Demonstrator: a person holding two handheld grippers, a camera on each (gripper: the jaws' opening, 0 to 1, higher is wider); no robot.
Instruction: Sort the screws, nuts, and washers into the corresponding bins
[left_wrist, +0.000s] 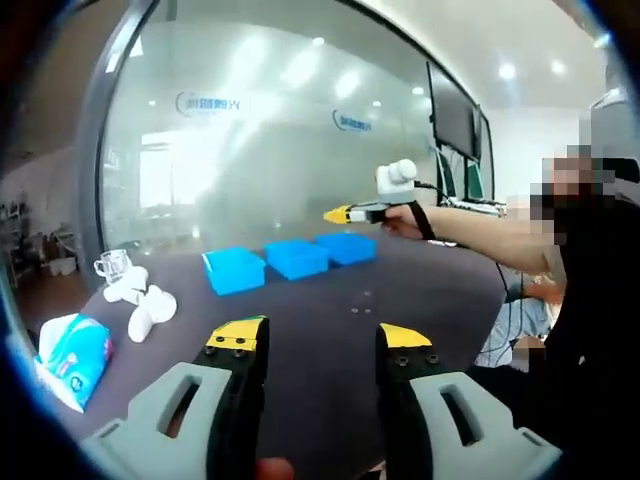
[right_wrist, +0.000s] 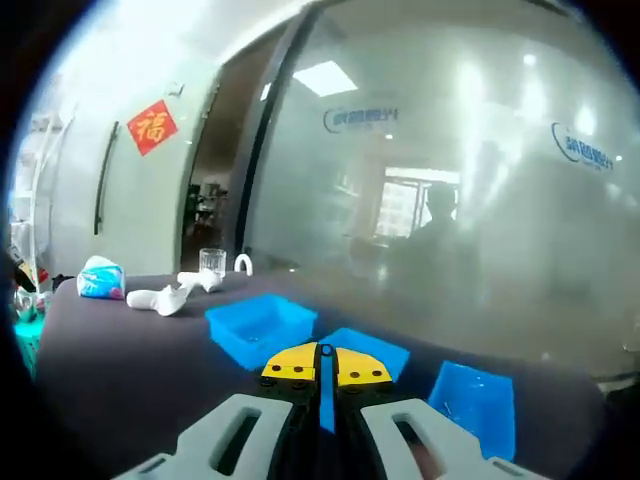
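Bins: three blue bins (left_wrist: 288, 258) in a row at the table's far side; in the right gripper view they sit right under our closed tip.
Hardware: tiny specks (left_wrist: 362, 300) on the dark table (left_wrist: 330, 330), near of the bins, too small to tell apart.
Left gripper (left_wrist: 318, 335): jaws wide apart, empty, low and near.
Right gripper (right_wrist: 325, 362): jaws pressed together over the bins; can't tell if it pinches anything.
Tip: we'd centre over the right bin, then release low.
Left gripper view extra: the hardware, plus the arm holding the right gripper.

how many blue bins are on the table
3, side by side in a row on the dark table: left bin, middle bin, right bin, below the right gripper.
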